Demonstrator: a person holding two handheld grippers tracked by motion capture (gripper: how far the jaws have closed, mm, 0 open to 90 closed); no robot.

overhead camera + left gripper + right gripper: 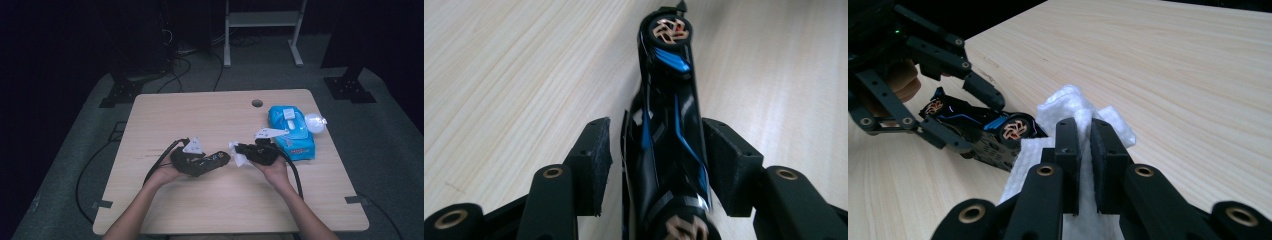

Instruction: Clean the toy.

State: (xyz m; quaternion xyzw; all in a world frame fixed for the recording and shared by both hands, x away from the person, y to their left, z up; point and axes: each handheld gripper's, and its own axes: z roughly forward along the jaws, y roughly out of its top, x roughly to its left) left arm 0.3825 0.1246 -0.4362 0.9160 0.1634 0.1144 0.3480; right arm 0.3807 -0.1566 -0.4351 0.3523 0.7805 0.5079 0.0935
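Toy car [669, 125] lies lengthwise between left tool [656, 165] jaws, which stand slack, a gap beside each pad, nose toward right tool [1085, 165]. Right tool clamped tight on white wipe [1073, 107], just beside car's front wheel, above table [210, 107].

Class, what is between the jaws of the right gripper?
A white wipe is pinched in the right gripper; its bunched end sticks out past the jaws. The part between the pads is hidden.

Black-and-blue toy car [669, 140] lies on its side beside crumpled white wipe [1083, 112].
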